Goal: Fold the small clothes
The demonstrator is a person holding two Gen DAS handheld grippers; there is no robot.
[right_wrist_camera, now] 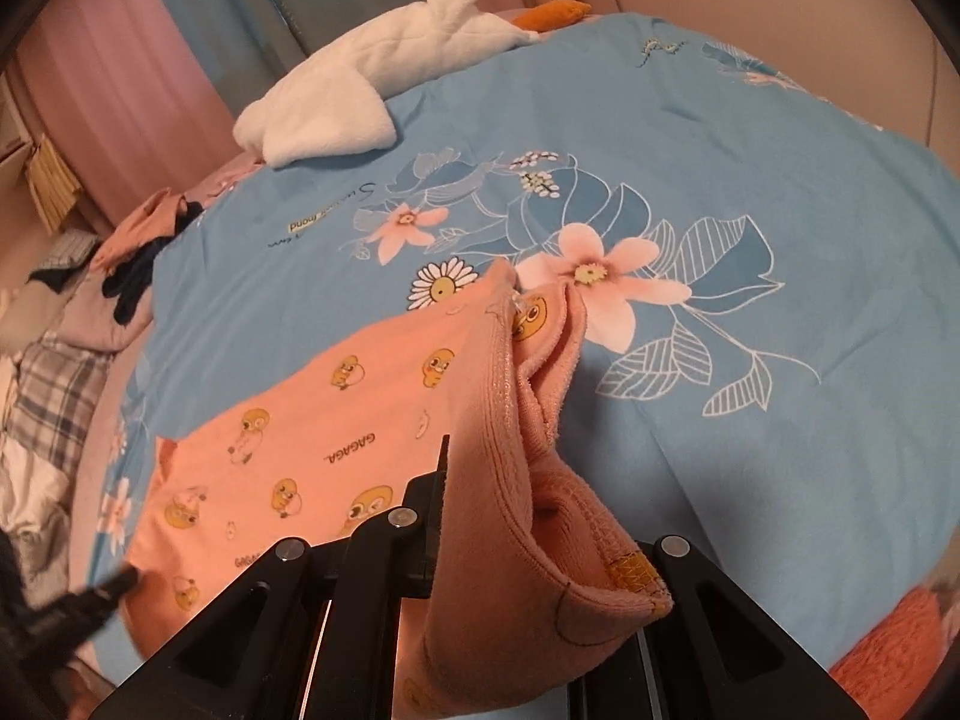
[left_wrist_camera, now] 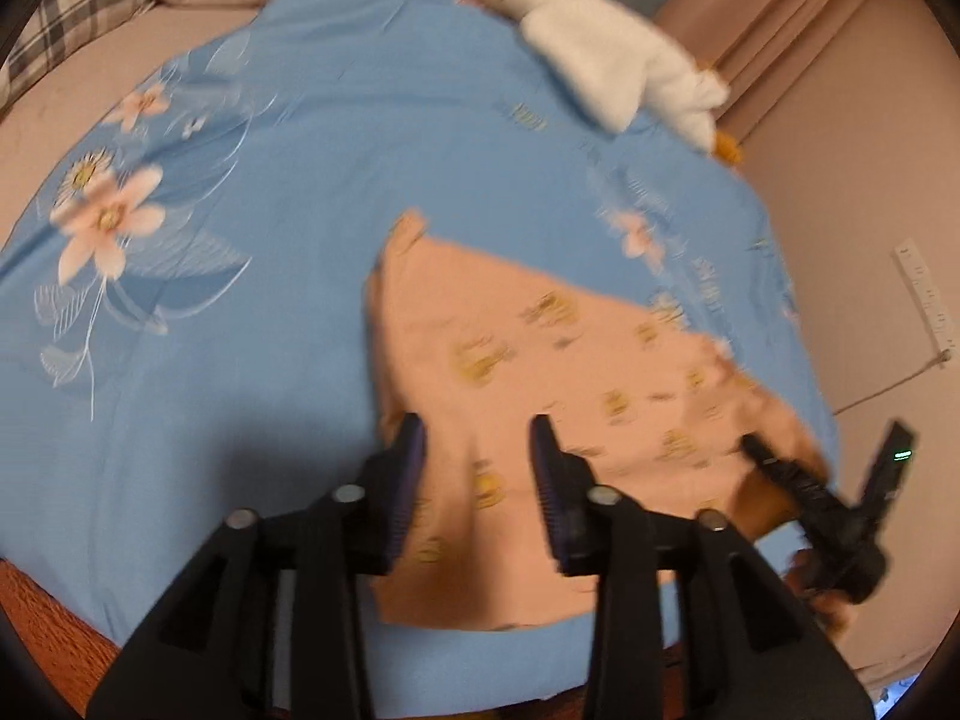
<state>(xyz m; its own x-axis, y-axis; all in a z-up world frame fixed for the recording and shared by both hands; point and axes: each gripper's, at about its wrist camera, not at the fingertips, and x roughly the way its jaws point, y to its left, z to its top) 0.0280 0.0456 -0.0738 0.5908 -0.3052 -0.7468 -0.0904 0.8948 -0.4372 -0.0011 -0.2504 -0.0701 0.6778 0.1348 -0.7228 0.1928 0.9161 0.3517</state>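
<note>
A peach garment with a yellow duck print (left_wrist_camera: 528,360) lies on the blue floral bedspread (left_wrist_camera: 270,312). My left gripper (left_wrist_camera: 480,480) hovers over the garment's near part, its jaws apart with nothing pressed between them. My right gripper (left_wrist_camera: 774,462) shows at the right in the left wrist view, at the garment's lifted right corner. In the right wrist view the garment (right_wrist_camera: 312,432) is bunched up, and its stitched hem (right_wrist_camera: 540,480) drapes over my right gripper (right_wrist_camera: 516,516), which is shut on it; one finger is hidden by the cloth. My left gripper (right_wrist_camera: 114,588) shows at the lower left, blurred.
A white plush toy (right_wrist_camera: 336,102) with orange parts lies at the bed's far edge. A heap of dark and peach clothes (right_wrist_camera: 138,252) sits beyond the bedspread (right_wrist_camera: 780,420), beside a plaid pillow (left_wrist_camera: 72,12). An orange fuzzy item (right_wrist_camera: 888,642) is at the lower right. A wall (left_wrist_camera: 870,210) is close by.
</note>
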